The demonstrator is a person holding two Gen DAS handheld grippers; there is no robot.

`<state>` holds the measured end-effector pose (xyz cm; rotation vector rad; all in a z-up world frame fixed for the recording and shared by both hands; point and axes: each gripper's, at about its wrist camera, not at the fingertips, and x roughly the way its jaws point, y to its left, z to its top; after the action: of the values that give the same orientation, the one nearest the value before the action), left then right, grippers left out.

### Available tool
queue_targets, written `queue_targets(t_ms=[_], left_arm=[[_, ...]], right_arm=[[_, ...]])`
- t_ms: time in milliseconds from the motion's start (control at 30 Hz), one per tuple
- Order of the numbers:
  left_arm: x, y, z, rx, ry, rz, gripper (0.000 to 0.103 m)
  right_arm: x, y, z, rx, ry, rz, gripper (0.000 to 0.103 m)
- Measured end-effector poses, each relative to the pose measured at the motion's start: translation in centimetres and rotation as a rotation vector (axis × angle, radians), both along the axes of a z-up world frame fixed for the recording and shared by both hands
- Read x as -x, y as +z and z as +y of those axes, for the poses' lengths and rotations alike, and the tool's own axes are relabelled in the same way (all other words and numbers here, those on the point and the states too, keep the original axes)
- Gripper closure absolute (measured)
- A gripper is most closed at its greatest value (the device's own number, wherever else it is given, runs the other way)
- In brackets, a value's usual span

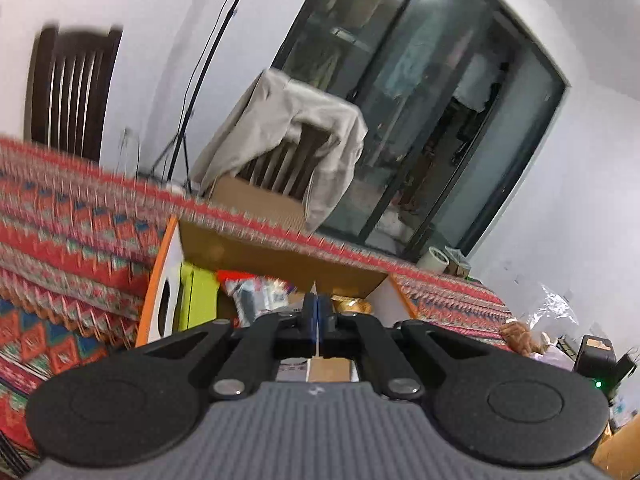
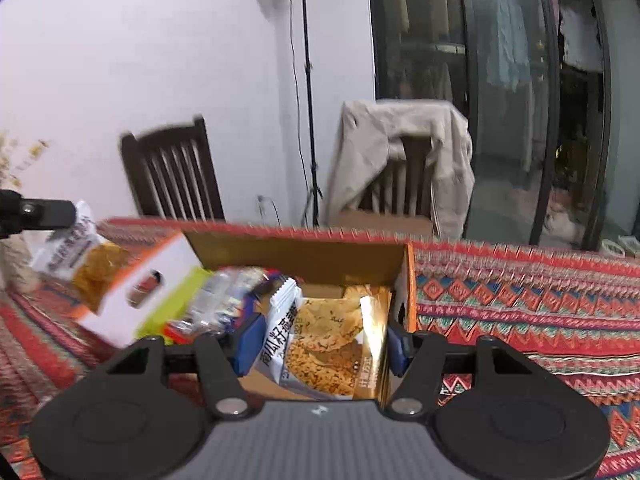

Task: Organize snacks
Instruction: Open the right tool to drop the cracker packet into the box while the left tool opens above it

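An open cardboard box (image 2: 296, 256) with white and orange sides sits on the patterned tablecloth; it also shows in the left wrist view (image 1: 280, 252). Several snack packs lie inside. My right gripper (image 2: 322, 340) is above the box, its blue pads (image 2: 250, 340) spread around a white and gold cracker pack (image 2: 332, 344), which looks loosely between them. My left gripper (image 1: 317, 316) is shut on the thin edge of a snack pack (image 1: 317, 336). In the right wrist view that left gripper (image 2: 60, 214) holds a white and orange snack bag (image 2: 86, 256) left of the box.
Two dark wooden chairs (image 2: 176, 172) stand behind the table, one draped with a beige jacket (image 2: 404, 160). A light stand (image 2: 308, 92) is by the wall. Glass doors (image 2: 500, 100) are on the right. Bags and clutter (image 1: 532, 332) lie at the table's far right.
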<state>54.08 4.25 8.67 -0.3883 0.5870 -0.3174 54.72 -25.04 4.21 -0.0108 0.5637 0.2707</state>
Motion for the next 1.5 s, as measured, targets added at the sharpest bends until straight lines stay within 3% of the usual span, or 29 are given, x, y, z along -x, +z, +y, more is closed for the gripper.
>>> queue_targets(t_ms=[100, 200, 267, 333, 733, 867, 967, 1100, 1300, 1400, 1500], left_arm=[[-1.9, -2.8, 0.9, 0.009, 0.017, 0.067, 0.102], [-2.8, -5.0, 1.1, -0.094, 0.042, 0.109, 0.097], [-2.6, -5.7, 0.9, -0.194, 0.055, 0.110, 0.086], [-2.2, -5.8, 0.9, -0.251, 0.066, 0.108, 0.056], [5.4, 0.8, 1.6, -0.303, 0.042, -0.030, 0.024], [8.4, 2.0, 1.0, -0.329, 0.035, -0.056, 0.024], [11.0, 2.8, 0.9, -0.331, 0.031, -0.070, 0.022], [14.9, 3.2, 0.5, -0.372, 0.041, -0.097, 0.017], [22.5, 3.2, -0.9, -0.481, 0.080, -0.203, 0.003], [27.3, 2.2, -1.3, -0.499, 0.084, -0.284, 0.000], [32.1, 0.8, -1.7, -0.486, 0.097, -0.330, 0.000]], right_arm=[[-2.1, -1.9, 0.8, 0.061, -0.018, 0.039, 0.042], [-2.9, -3.2, 1.1, 0.099, -0.016, 0.069, 0.038], [-2.9, -3.6, 1.5, 0.119, -0.013, 0.065, 0.033], [-2.7, -3.6, 1.7, 0.129, -0.015, 0.065, 0.031], [1.0, 2.9, 0.8, 0.121, -0.014, -0.035, 0.020], [0.4, 2.7, 0.2, 0.088, -0.012, -0.020, 0.020], [0.2, 2.0, -0.3, 0.091, -0.071, 0.015, 0.021], [3.7, 3.3, -2.0, -0.025, -0.069, -0.001, 0.020], [12.9, 5.6, -3.5, 0.001, -0.037, -0.110, 0.012], [18.3, 5.9, -4.1, -0.002, -0.004, -0.156, 0.011], [24.1, 5.3, -4.9, -0.007, 0.019, -0.196, 0.000]])
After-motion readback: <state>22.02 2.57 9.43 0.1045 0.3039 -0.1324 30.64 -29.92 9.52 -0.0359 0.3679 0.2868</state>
